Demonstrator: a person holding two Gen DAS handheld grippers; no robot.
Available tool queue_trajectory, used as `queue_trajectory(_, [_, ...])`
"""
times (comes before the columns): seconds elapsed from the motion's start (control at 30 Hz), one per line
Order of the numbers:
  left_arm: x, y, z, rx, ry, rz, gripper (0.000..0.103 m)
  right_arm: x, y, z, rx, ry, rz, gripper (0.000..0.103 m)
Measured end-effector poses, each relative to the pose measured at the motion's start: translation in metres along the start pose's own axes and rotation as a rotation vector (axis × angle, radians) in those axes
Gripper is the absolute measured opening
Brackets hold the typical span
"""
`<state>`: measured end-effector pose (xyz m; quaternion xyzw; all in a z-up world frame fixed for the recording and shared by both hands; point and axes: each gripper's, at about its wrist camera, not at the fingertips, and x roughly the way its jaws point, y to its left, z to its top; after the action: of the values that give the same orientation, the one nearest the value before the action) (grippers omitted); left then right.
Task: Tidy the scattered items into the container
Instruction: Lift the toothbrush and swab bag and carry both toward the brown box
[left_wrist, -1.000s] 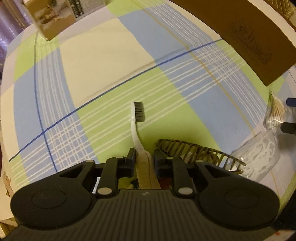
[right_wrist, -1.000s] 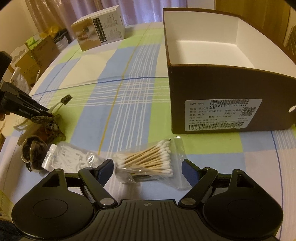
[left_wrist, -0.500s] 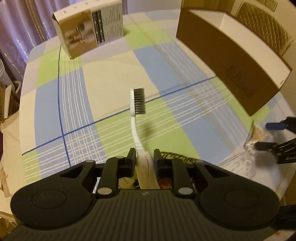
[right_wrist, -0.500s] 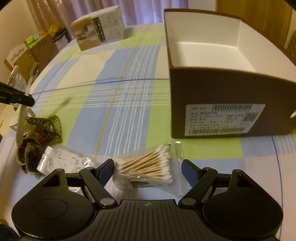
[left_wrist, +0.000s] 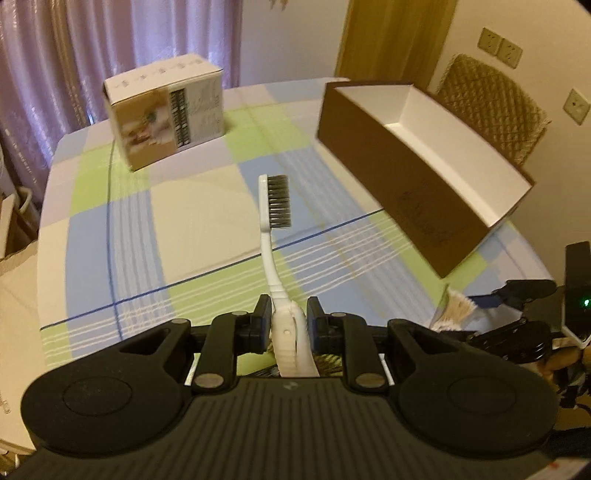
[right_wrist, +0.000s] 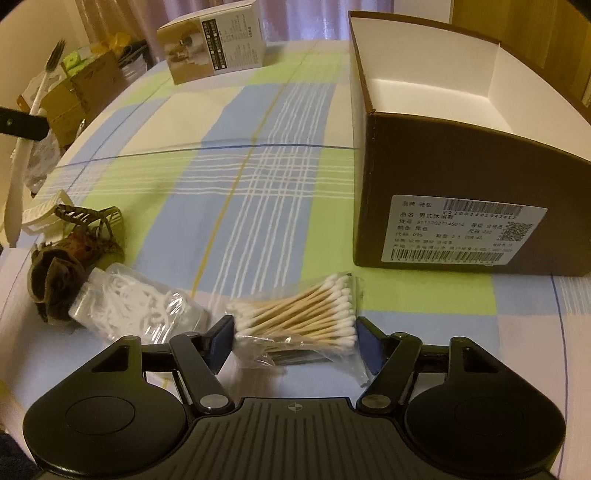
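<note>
1. Left tongs are clenched on the toothbrush by its handle; the head points up and forward, clear of the worktop.
2. Right tongs are spread wide, one finger either side of the swab bag, which lies on the worktop just before the box. No grip yet.
3. Judgement: the left should carry the brush over the box's near wall and lower it before letting go, as the long handle could catch the rim. The right should close low on the bag's middle; the slack film may slip.
4. Left view alone shows the grip on the handle and the box interior, seemingly empty.
5. Right view alone shows the floss picks, hair claw and brown scrunchie, all still out.
</note>
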<state>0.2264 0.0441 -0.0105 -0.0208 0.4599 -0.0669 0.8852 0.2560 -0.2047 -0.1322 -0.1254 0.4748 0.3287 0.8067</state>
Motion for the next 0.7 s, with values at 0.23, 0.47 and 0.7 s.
queue_trajectory(0.23, [0.006,-0.028,0.007,0.042,-0.006,-0.05,0.016,-0.033,-0.01,-0.002,0.01,-0.03,0.045,0.066])
queue_trajectory(0.47, [0.014,-0.065,0.025,0.093,-0.02,-0.094,0.016,-0.083,-0.037,0.006,0.027,-0.101,0.074,0.066])
queue_trajectory(0.7, [0.021,-0.106,0.057,0.137,-0.067,-0.136,0.016,-0.133,-0.071,0.031,0.014,-0.219,0.088,0.066])
